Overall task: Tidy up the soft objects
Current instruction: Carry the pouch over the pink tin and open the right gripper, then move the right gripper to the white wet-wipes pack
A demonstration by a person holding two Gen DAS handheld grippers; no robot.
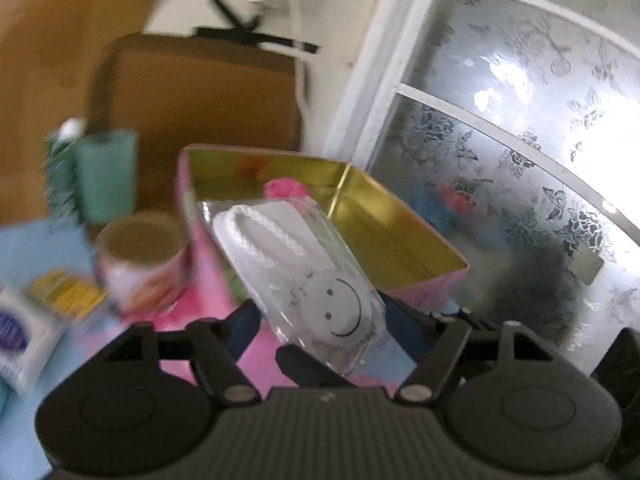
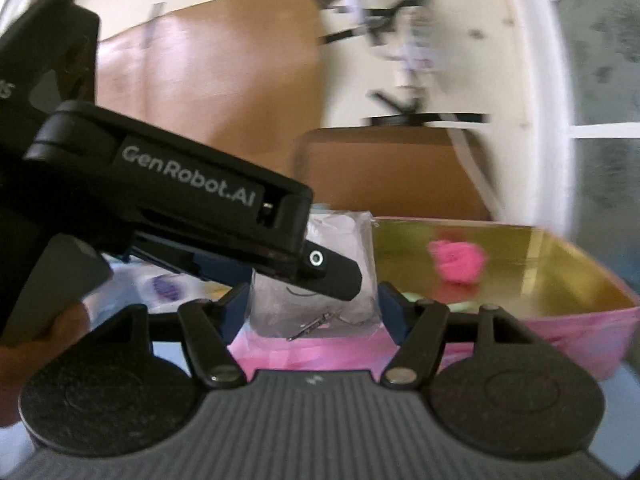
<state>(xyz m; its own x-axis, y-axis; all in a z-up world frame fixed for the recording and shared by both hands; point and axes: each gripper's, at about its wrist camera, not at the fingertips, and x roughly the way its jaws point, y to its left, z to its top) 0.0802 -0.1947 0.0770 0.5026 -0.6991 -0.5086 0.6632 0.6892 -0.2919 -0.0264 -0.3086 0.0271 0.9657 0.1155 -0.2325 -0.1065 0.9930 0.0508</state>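
Observation:
A clear packet (image 1: 296, 264) holds a white soft item with a smiley face and a rope loop. It hangs tilted over the near end of a pink tin with a gold inside (image 1: 400, 240). My left gripper (image 1: 322, 306) straddles the packet, its pads just off the edges. A dark fingertip (image 1: 308, 362) shows under the packet. In the right wrist view my right gripper (image 2: 312, 300) has both pads pressed on the sides of the packet (image 2: 344, 236). The left gripper's finger (image 2: 340, 276) crosses in front of it. A pink fluffy ball (image 2: 456, 260) lies in the tin (image 2: 560, 280).
Left of the tin stand a floral mug (image 1: 142, 264) and a teal cup (image 1: 106, 176). A tissue pack (image 1: 20, 336) and a yellow packet (image 1: 64, 292) lie on the blue tabletop. A brown chair back (image 1: 192, 92) stands behind, a frosted window (image 1: 520, 160) to the right.

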